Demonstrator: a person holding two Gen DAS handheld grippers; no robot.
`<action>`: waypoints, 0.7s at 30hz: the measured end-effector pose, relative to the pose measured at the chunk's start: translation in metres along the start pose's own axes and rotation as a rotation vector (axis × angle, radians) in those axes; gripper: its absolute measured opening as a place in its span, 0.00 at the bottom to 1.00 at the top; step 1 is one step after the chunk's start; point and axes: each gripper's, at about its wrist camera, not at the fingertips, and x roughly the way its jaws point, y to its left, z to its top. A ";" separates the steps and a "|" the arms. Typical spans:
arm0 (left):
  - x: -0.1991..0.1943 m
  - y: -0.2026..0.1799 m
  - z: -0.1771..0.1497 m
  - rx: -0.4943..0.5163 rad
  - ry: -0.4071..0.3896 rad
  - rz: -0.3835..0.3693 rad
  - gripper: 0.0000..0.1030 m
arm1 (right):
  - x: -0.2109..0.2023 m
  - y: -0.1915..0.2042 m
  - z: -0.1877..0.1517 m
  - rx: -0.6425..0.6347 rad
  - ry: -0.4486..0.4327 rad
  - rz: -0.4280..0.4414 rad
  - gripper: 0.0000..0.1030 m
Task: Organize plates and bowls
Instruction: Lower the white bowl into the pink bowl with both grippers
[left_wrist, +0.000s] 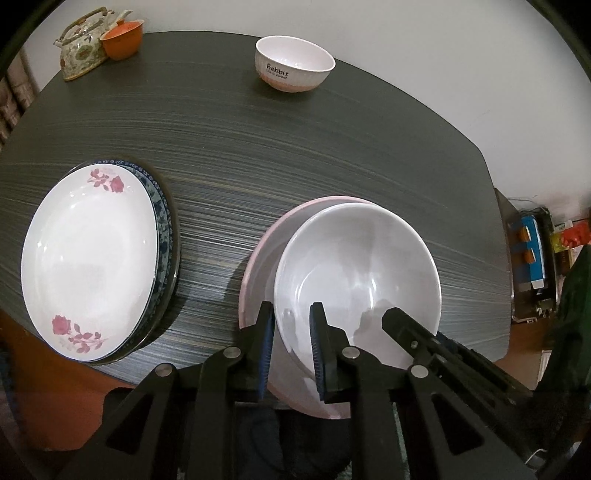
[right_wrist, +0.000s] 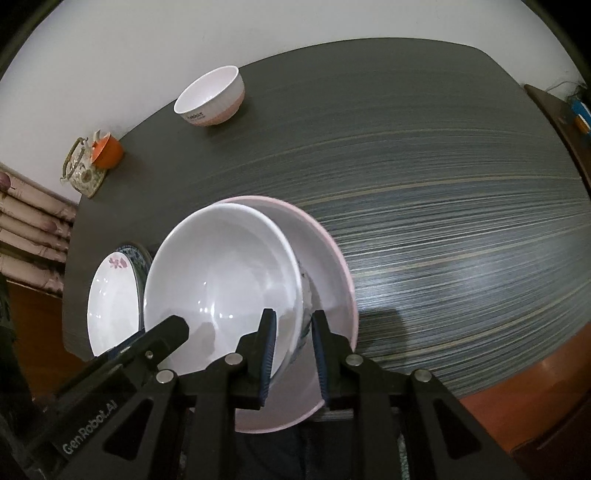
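Note:
A white bowl sits tilted inside a larger pink-rimmed bowl at the table's near edge. My left gripper straddles the white bowl's left rim, one finger inside, one outside, with a gap at the pads. My right gripper straddles its right rim the same way. A rose-patterned plate lies on a blue-patterned plate to the left. A small "Rabbit" bowl stands at the far edge.
A floral teapot and an orange cup stand at the far left corner of the dark striped table. A cluttered shelf stands beyond the right edge.

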 end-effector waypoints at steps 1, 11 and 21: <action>0.001 0.001 0.000 -0.002 0.004 0.003 0.15 | 0.001 0.001 0.000 -0.005 0.006 -0.005 0.22; 0.004 0.004 0.003 -0.012 0.013 0.004 0.18 | 0.008 0.003 0.003 -0.005 0.043 -0.019 0.22; 0.005 0.001 0.003 -0.009 0.014 0.012 0.20 | 0.011 0.004 0.006 0.000 0.062 -0.018 0.22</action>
